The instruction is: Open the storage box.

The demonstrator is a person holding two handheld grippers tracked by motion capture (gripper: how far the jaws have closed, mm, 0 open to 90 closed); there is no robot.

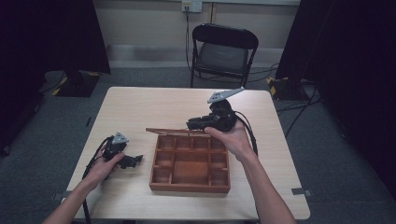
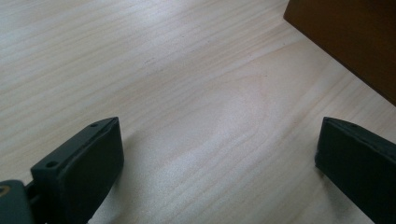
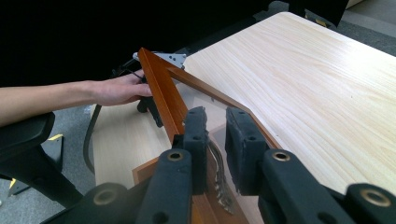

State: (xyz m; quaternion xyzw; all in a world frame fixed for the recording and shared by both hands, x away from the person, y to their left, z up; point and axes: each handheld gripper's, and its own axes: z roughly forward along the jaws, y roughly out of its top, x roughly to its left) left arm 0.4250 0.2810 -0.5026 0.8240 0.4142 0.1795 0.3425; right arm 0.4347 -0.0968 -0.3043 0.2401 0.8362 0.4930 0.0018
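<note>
Lid: glass-paned wooden lid (image 1: 170, 131) hinged at the far edge of the compartment box (image 1: 190, 163), partly raised.
Right claw (image 3: 215, 140): you have it clenched on the lid's frame edge.
Left claw (image 2: 215, 163): released, resting on the table (image 1: 140, 107) left of the box.
Done: lid gripped, partly swung.
Left: carry the lid to its end position, let go.

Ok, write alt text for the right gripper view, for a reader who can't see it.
The right gripper clamps the edge of a glazed wooden lid, lifted at an angle over a pale wooden table. Beyond the lid's far corner, the person's other hand rests at the table's edge.
</note>
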